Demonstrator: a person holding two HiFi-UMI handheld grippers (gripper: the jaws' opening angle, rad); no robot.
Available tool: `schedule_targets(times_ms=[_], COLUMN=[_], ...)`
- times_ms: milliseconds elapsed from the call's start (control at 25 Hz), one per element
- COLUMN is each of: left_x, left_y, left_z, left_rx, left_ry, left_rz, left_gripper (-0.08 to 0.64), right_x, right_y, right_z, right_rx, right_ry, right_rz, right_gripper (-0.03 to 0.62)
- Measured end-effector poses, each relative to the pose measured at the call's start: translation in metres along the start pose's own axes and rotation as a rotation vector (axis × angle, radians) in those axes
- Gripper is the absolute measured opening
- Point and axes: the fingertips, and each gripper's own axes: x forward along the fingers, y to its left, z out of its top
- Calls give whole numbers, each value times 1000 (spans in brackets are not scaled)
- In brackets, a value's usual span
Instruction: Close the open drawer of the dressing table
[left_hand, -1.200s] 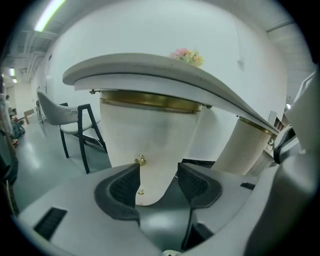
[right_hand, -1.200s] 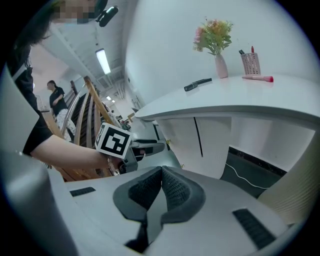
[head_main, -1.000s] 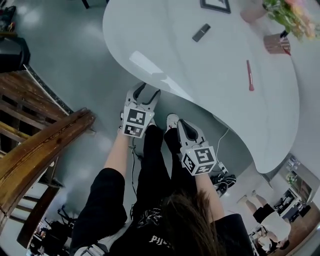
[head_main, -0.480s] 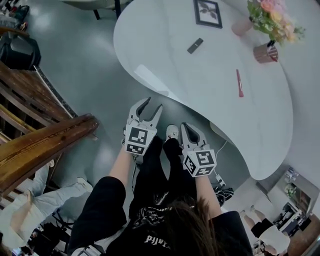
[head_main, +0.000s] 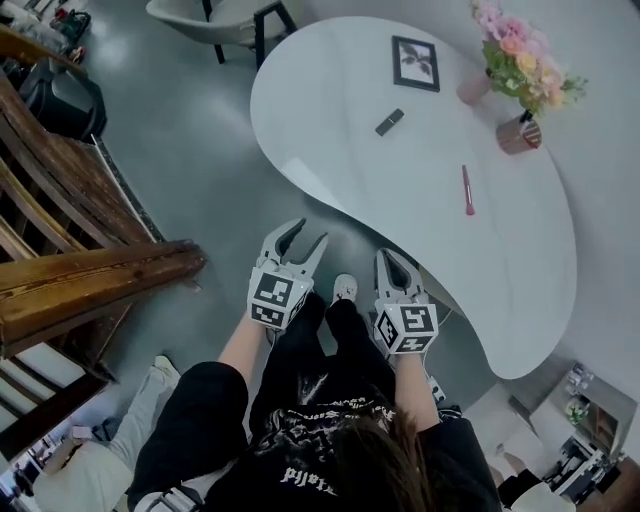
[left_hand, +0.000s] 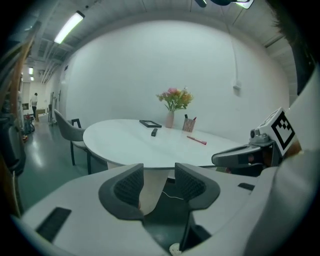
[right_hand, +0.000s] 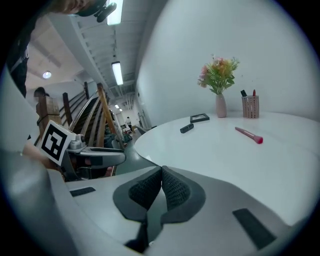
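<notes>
Jaws of the left gripper (head_main: 308, 233) stand apart, empty, just opening wider; the right gripper's (head_main: 388, 256) are pressed together. Both hover at the near edge of the white kidney-shaped dressing table (head_main: 400, 190); its drawer cannot be made out.

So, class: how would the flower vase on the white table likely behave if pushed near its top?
The vase looks tall and narrow, so it would probably tip rather than slide. The flowers spread wide above it, likely making it top-heavy.
</notes>
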Motion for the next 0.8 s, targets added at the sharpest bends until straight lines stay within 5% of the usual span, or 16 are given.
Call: schedule_targets(times_ms=[240,800], left_x=[-11,-34], left_y=[-16,-29], left_z=[27,83], left_rx=[85,94], left_ry=[-32,-143], left_rz=[23,121], left_gripper=[204,204], right_x=[-11,-39], right_y=[-7,-17], right_z=[32,93], right_rx=[-16,-59], right_ry=[-64,-194], right_rz=[-22,-41], right_gripper=[26,26])
